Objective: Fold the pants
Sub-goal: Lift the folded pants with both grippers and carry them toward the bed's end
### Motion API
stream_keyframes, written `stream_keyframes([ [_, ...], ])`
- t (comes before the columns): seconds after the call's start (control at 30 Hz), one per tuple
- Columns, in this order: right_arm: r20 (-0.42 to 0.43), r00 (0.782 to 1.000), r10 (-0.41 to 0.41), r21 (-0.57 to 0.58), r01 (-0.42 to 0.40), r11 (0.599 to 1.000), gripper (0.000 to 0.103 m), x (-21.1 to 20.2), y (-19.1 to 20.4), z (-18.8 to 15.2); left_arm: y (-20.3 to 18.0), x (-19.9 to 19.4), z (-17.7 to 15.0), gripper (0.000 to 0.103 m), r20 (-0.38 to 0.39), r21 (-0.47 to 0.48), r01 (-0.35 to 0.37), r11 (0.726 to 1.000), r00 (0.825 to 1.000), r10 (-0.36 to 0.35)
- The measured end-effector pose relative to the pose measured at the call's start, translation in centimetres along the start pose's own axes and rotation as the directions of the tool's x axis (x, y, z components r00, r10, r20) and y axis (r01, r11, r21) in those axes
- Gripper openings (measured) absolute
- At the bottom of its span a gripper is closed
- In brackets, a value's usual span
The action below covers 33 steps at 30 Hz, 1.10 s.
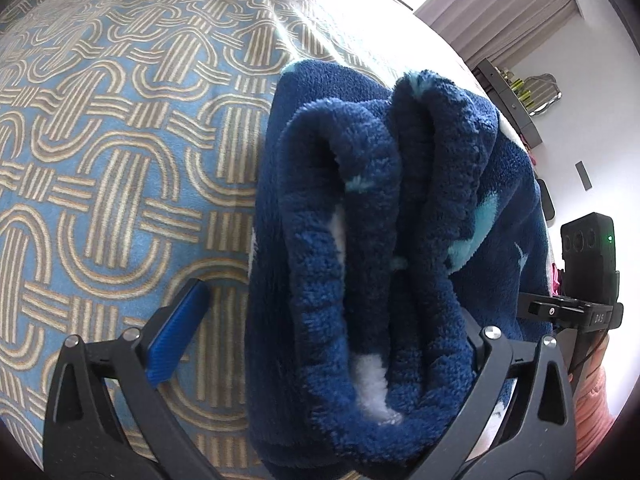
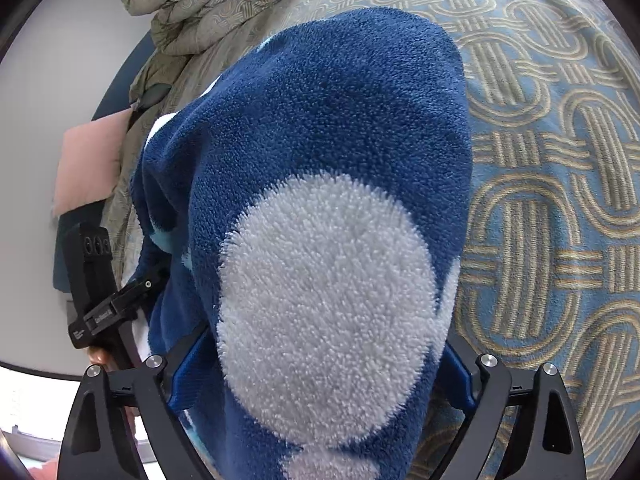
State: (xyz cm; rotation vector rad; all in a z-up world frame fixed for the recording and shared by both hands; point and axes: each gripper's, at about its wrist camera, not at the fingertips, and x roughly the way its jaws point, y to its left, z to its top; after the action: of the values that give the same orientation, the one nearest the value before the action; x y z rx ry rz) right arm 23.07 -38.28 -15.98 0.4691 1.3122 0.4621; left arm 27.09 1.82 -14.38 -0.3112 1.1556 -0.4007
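Nearest, we see the left claw [image 1: 320,360] standing wide, the pants [image 1: 380,220] bunched between its fingers but unpinched; the right claw [image 2: 320,376] looks closed on them, keeping folds aligned above the bed [image 1: 120,140] toward twelve o'clock.

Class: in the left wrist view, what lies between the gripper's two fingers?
Bunched folds of the fuzzy navy fleece pants fill most of the gap in the left gripper; patterned blue-and-tan bedspread shows beside its blue-padded finger.
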Motion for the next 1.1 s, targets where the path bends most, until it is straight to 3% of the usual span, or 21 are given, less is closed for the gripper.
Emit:
stream_keyframes([
  [0.3, 0.015, 0.999, -0.031, -0.005, 0.031, 1.0, 0.1, 1.3, 1.6, 0.6, -0.6, 0.1, -0.3, 0.1, 0.057, 0.044, 0.019, 0.999, 0.998, -0.022],
  [0.43, 0.023, 0.998, -0.05, -0.013, 0.051, 0.999, 0.098, 1.6, 2.4, 0.7, -1.0, -0.1, -0.7, 0.076, 0.058, 0.054, 0.087, 0.995, 0.994, -0.09],
  [0.47, 0.025, 0.998, -0.054, -0.014, 0.054, 0.998, 0.097, 1.6, 2.5, 0.6, -1.3, -0.2, -0.7, 0.075, 0.061, 0.058, 0.082, 0.995, 0.994, -0.085],
  [0.57, 0.038, 0.998, -0.055, -0.014, 0.055, 0.998, 0.086, 1.6, 3.3, 0.9, -2.3, -0.7, -0.9, 0.067, 0.074, 0.088, 0.053, 0.995, 0.995, -0.06],
  [0.73, 0.088, 0.991, -0.103, -0.06, 0.109, 0.992, 0.057, 0.3, 5.1, 0.7, -3.9, -2.4, -0.9, 0.059, 0.117, 0.11, 0.038, 0.993, 0.992, -0.051],
  [0.83, 0.129, 0.986, -0.102, -0.074, 0.112, 0.991, 0.053, -0.9, 6.5, 0.5, -5.1, -3.8, -1.5, 0.059, 0.149, 0.115, 0.04, 0.993, 0.987, -0.057],
  [1.1, 0.2, 0.976, -0.088, -0.125, 0.115, 0.985, 0.053, -4.0, 9.6, -1.4, -7.2, -7.9, -2.9, 0.059, 0.211, 0.16, 0.062, 0.985, 0.973, -0.096],
])
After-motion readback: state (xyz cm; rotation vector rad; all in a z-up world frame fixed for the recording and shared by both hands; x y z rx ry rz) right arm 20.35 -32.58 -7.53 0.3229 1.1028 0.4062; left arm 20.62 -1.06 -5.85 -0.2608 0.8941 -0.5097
